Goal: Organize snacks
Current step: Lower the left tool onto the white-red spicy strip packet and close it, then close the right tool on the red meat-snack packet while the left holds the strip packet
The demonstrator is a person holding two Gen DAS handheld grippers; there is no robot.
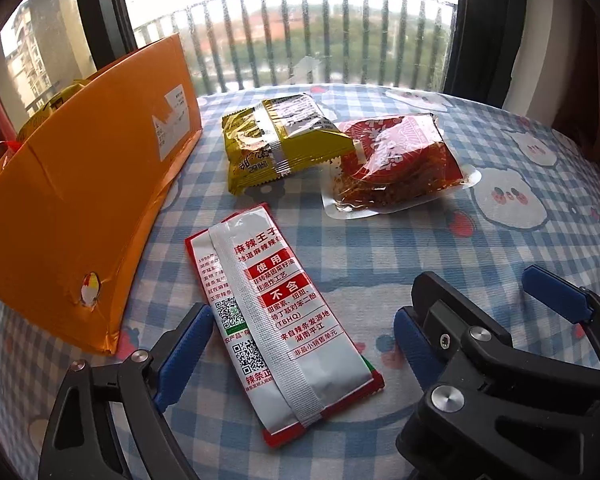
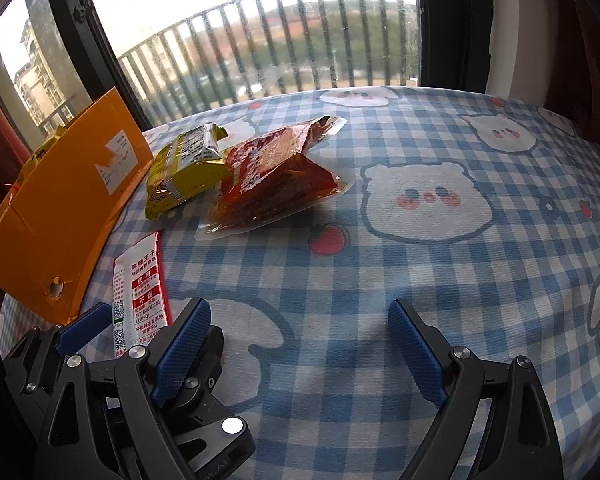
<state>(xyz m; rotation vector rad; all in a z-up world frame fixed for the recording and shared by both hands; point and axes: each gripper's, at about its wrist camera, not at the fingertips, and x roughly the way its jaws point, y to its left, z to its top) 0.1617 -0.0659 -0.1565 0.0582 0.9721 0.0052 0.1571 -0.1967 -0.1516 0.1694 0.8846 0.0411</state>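
1. The left gripper (image 1: pixel 304 344) sits low in its own view with its blue fingers (image 1: pixel 184 344) spread apart. The silver and red packet (image 1: pixel 278 320) lies flat on the cloth between them, and neither finger presses on it.
2. The right gripper (image 2: pixel 300 344) is in the lower middle of its own view. Its fingers are spread apart too, with only bare cloth between them.
3. In the left view, the right gripper shows at the lower right, close beside the left one. It crowds the right side of the silver and red packet.
4. The yellow packet (image 1: pixel 280 142) lies in the upper middle of the left view. The red packet (image 1: pixel 396 160) lies just to its right, and one end of the yellow packet rests on top of it.
5. Both of these are well apart from the grippers.
6. An orange box (image 1: pixel 84 196) stands on the left side of the left view, with a torn white label on its wall. It is near the left edge of the silver and red packet.
7. More yellow packets (image 1: pixel 48 112) peek out over the top of the box at the upper left.
8. Everything rests on a blue checked tablecloth (image 1: pixel 440 240) with white bear faces and red spots.
9. Behind the table is a window (image 1: pixel 300 32) with railing bars outside.
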